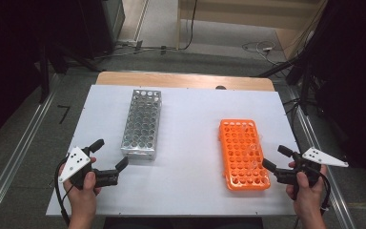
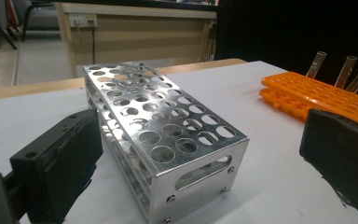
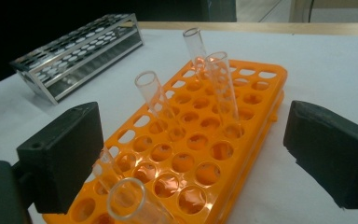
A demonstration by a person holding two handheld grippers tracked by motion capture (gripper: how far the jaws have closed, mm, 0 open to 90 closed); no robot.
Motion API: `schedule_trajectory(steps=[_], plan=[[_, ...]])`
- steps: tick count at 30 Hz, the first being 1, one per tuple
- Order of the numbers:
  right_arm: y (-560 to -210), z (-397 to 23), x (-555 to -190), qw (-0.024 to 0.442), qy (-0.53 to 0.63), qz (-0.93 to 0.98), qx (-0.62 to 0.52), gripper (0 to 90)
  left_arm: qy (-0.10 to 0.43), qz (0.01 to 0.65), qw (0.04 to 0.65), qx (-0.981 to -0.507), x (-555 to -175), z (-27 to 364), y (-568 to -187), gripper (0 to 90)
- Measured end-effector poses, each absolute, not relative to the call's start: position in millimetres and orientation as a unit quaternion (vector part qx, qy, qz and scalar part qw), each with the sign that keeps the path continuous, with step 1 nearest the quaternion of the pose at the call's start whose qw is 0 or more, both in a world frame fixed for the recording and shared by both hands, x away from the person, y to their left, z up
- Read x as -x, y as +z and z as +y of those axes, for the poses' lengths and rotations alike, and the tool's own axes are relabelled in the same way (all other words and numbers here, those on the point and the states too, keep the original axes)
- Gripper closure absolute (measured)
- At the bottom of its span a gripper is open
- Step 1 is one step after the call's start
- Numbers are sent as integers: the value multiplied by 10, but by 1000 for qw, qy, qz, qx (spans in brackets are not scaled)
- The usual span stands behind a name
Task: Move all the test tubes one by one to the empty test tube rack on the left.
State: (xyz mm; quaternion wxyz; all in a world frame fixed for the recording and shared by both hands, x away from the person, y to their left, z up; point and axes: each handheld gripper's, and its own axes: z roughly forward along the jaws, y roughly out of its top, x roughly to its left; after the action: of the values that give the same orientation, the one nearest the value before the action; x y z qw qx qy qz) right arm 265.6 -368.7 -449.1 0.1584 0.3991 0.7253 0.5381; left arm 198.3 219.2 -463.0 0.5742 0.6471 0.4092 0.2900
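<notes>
Orange plastic test-tube rack (image 1: 243,153) sits on the white table (image 1: 190,143), holding several clear glass tubes (image 3: 156,105) slanted in its holes. Right tongs (image 1: 272,160) stand wide and empty just beside it — placed for a pick. Left tongs (image 1: 110,155), likewise wide, flank the perforated silver metal rack (image 1: 142,123), well left of the orange one — apparently the destination.

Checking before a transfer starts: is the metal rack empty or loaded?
Empty, as far as shown. The metal rack shows only open holes in the left gripper view, while clear tubes stand in the orange rack.

Shiny metal rack (image 2: 168,135), glossy orange plastic rack (image 3: 200,154).
</notes>
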Motion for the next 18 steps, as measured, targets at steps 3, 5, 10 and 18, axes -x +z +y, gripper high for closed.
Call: schedule_trajectory(steps=[3, 5, 10, 18], plan=[[-4443, -3730, -2545, 151, 538, 726, -402, 68, 288, 411, 576, -645, -1987, 2190, -4622, 0], [-4469, -3720, -2489, 147, 527, 735, -400, 129, 287, 411, 578, -644, -1986, 2191, -4617, 0], [-4526, -3633, -2392, 137, 494, 764, -391, 216, 284, 410, 580, -644, -1985, 2174, -4606, 0], [-4724, -3659, -2444, 110, 468, 783, -395, 416, 284, 400, 573, -657, -1983, 2097, -4601, 0]])
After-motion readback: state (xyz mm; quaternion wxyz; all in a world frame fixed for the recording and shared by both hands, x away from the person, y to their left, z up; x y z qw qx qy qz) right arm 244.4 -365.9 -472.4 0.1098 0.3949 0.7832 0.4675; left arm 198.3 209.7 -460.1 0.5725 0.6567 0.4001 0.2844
